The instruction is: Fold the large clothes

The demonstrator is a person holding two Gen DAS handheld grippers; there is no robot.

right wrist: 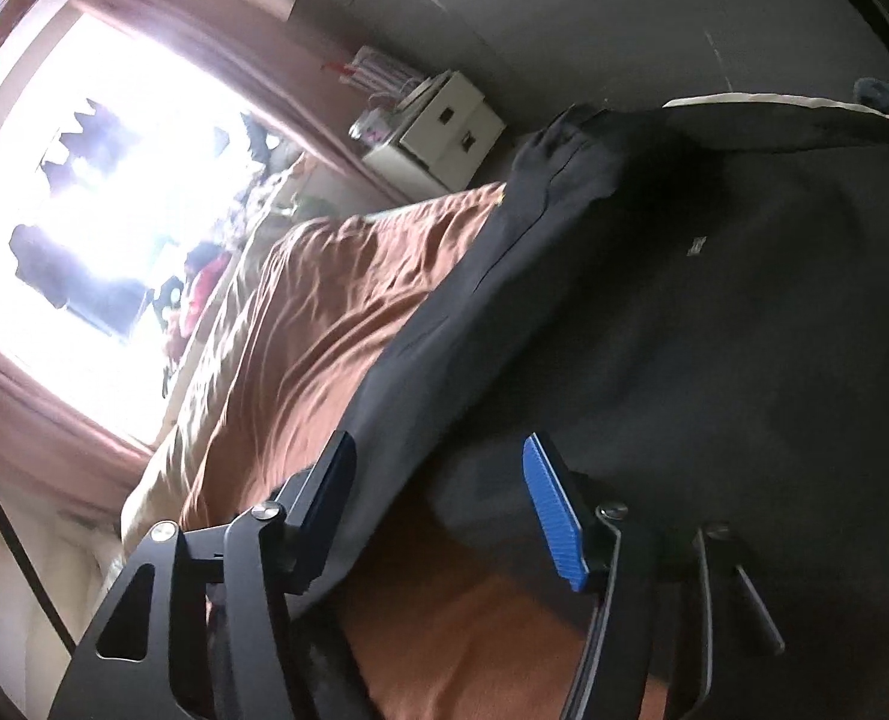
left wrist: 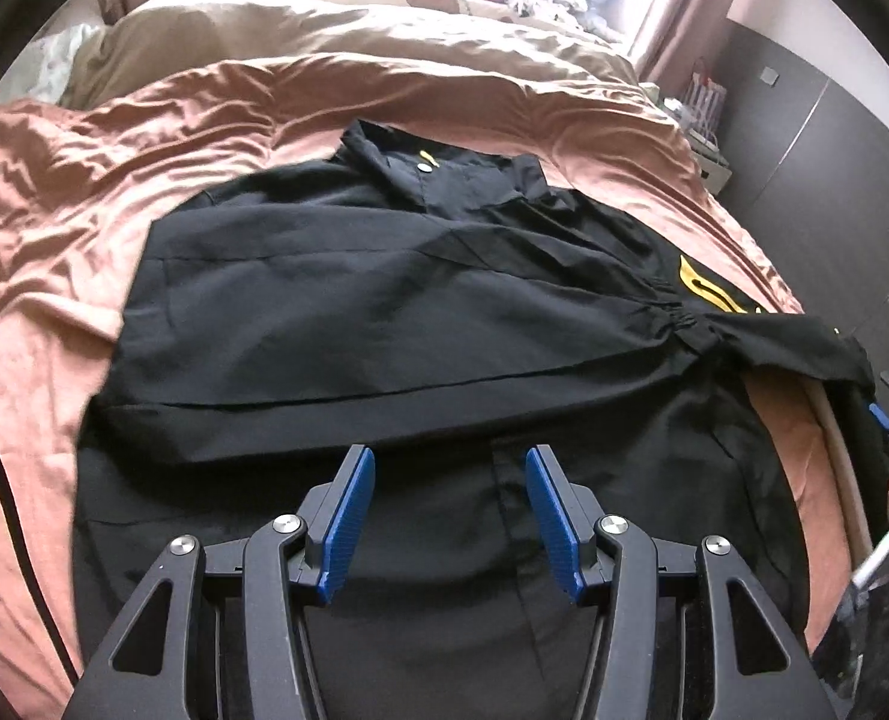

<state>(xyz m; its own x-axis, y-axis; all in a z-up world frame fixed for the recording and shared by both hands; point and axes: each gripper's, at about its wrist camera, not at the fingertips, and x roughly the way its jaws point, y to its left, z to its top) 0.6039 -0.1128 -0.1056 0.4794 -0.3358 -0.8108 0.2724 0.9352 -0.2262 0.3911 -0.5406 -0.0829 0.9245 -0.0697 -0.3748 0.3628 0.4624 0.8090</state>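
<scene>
We look down past our left gripper point(left wrist: 450, 510) first: its blue pads stand apart with nothing between them, hovering over the lower front of the black shirt point(left wrist: 384, 312). The shirt lies flat on the pink bed cover point(left wrist: 54, 210), stretching straight ahead of these tongs, collar point(left wrist: 384, 156) at the far end and hem nearest us, so its long axis runs away from the fingers. One sleeve is already laid across the body, just beyond the tips. Off to the right of these tongs the other sleeve point(left wrist: 792, 342) trails out to the bed's edge, where a blue pad of our right gripper point(left wrist: 879, 414) shows beside it.

Moving right, our right gripper point(right wrist: 438, 510) is rolled over on its side, and the sleeve's dark cloth point(right wrist: 444, 360) passes between its fingers. The jaws stand partly spread; whether the pads already press the cloth we cannot tell, as blur hides the contact. We judge the coming fold turns on this: the loose sleeve lies right of the body, so the right hand is nearer and must carry it leftward across
</scene>
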